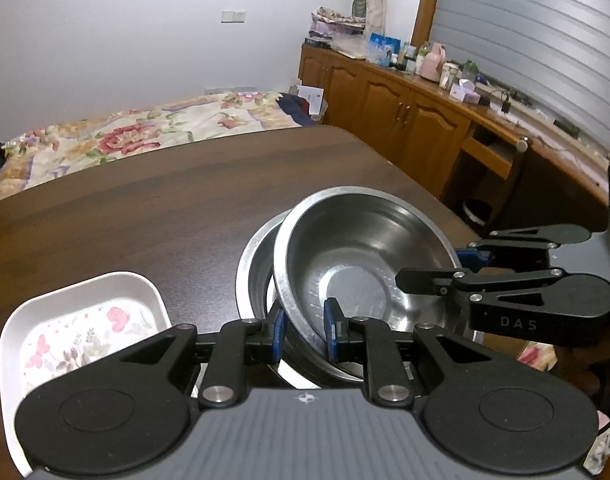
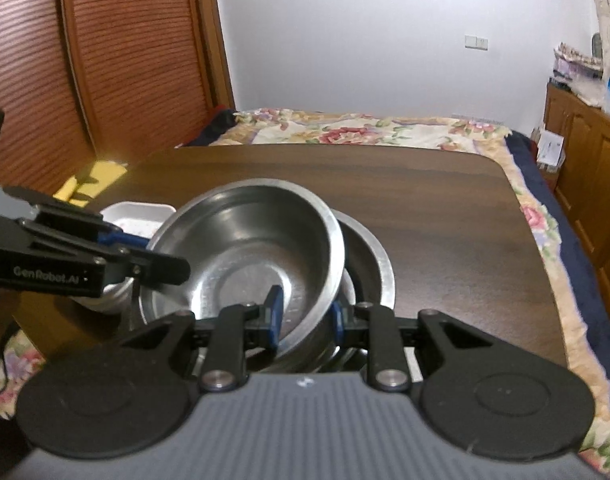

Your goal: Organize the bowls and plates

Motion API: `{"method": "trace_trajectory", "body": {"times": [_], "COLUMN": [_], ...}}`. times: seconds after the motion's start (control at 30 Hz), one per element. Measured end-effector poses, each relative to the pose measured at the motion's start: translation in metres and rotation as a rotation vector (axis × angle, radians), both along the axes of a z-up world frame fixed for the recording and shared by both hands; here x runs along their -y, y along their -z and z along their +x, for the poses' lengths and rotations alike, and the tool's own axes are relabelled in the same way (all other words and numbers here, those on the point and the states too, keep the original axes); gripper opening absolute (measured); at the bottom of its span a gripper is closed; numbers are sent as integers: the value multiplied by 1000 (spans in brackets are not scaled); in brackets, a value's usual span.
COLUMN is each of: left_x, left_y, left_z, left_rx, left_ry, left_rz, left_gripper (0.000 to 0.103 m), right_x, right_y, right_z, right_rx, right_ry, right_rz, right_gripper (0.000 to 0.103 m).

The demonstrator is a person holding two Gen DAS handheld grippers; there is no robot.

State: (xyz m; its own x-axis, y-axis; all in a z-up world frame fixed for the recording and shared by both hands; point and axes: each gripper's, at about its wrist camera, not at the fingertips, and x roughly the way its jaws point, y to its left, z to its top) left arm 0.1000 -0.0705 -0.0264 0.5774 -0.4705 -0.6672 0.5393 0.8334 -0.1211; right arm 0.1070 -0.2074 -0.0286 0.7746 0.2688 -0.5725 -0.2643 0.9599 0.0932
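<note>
Left wrist view: the upper bowl (image 1: 369, 276) is being held tilted over the lower bowl (image 1: 257, 268) on the table (image 1: 145, 208). Its near rim is being straddled by the left gripper (image 1: 303, 330), apparently clamped; pad contact is not fully shown. The opposite rim is being met by the right gripper (image 1: 461, 264). A floral tray (image 1: 85, 332) is lying just beside the bowls.

Right wrist view: the near rim is being straddled by the right gripper (image 2: 305, 318), one pad inside and one outside. The two-sided hold is probably being used to keep the bowl steady while it is nested.
</note>
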Motion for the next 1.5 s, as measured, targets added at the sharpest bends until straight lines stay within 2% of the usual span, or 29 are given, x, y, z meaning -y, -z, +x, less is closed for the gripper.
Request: {"method": "trace_trajectory", "body": {"times": [0.53, 0.9, 1.07, 1.13, 1.2, 1.23, 1.3, 1.37, 1.43, 1.5], "left_x": [2, -7, -11, -12, -14, -15, -17, -20, -22, -26], "left_y": [6, 4, -1, -4, -6, -6, -9, -11, -12, -11], "left_z": [5, 1, -7, -10, -14, -15, -18, -23, -27, -31], "left_rx": [-4, 24, 63, 88, 111, 117, 139, 166, 182, 199], "left_ry": [-11, -51, -71, -88, -101, -105, -122, -146, -171, -192], "left_rz": [9, -29, -54, -49, -49, -52, -66, -75, -95, -115], "left_gripper": [20, 21, 35, 48, 55, 63, 73, 80, 92, 96], "right_x": [-2, 6, 12, 13, 14, 15, 16, 17, 18, 19], "right_y": [4, 0, -6, -7, -7, -8, -8, -8, -7, -6], "right_z": [2, 0, -7, -10, -12, -14, -17, -21, -24, -26], "right_rx": [48, 109, 142, 151, 159, 163, 172, 186, 192, 200], "right_ry": [23, 43, 61, 69, 76, 78, 83, 97, 104, 96], "right_rz": [-66, 11, 50, 54, 62, 67, 75, 72, 80, 95], "right_gripper": [26, 27, 28, 28, 29, 31, 35, 47, 58, 69]}}
